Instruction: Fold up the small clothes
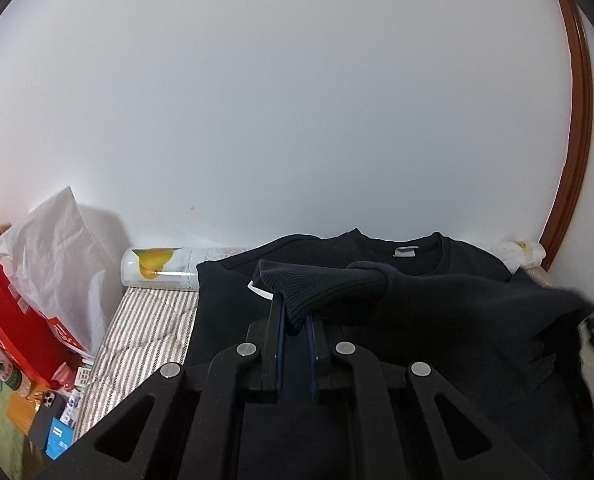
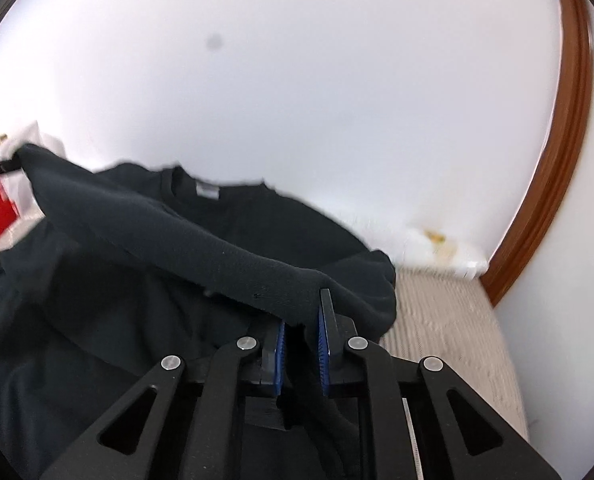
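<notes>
A black sweater (image 1: pixel 437 280) lies spread on a striped bed cover, its collar and grey neck label (image 1: pixel 405 251) toward the wall. My left gripper (image 1: pixel 295 308) is shut on a ribbed cuff (image 1: pixel 301 280) of the sweater and holds it above the garment. In the right wrist view the sweater (image 2: pixel 137 220) stretches as a raised band of fabric from the far left down to my right gripper (image 2: pixel 303 312), which is shut on a fold of it. The label (image 2: pixel 207 191) shows behind. This view is blurred.
A red paper bag (image 1: pixel 13 320) and a white crumpled bag (image 1: pixel 57 248) stand at the left. A rolled sheet with a lemon print (image 1: pixel 157 268) lies along the white wall. Striped bedding (image 1: pixel 145 332) (image 2: pixel 449 320) flanks the sweater. A brown door frame (image 2: pixel 557 160) stands at the right.
</notes>
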